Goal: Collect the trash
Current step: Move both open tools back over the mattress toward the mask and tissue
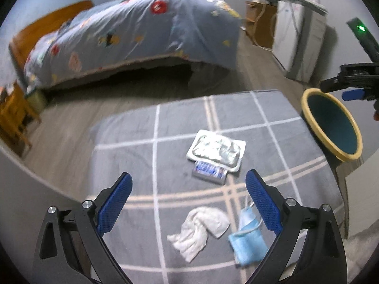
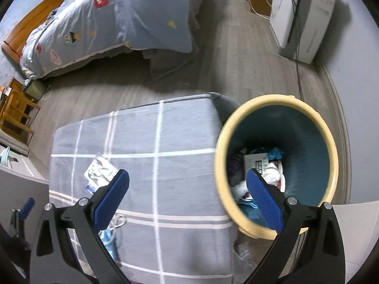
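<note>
Two handheld tools hover over a low grey bench [image 1: 180, 118] with a white and cream plaid cover. The left tool [image 1: 188, 182] is spread wide and holds nothing. Between its blue fingers, on the bench, lie a crumpled white tissue [image 1: 199, 229] and, just beside it towards the bin, a folded blue face mask [image 1: 246, 239]. Farther out on the bench sits a silver foil packet [image 1: 216, 150] overlapping a small blue and white wrapper [image 1: 208, 171]; its printing is too blurred to read.

The right tool [image 2: 188, 182] is also spread and empty, poised over the round bin with a cream rim and teal inside [image 2: 279, 104], which stands on the floor against the bench's end. The bin already holds trash, including a white box [image 2: 257, 163] with dark print that cannot be read.

The next pick is probably the tissue. The left tool would do well to drop straight down, straddle its bulkiest fold, and pinch deep, so the soft paper does not slip or snag the mask's loop.
</note>
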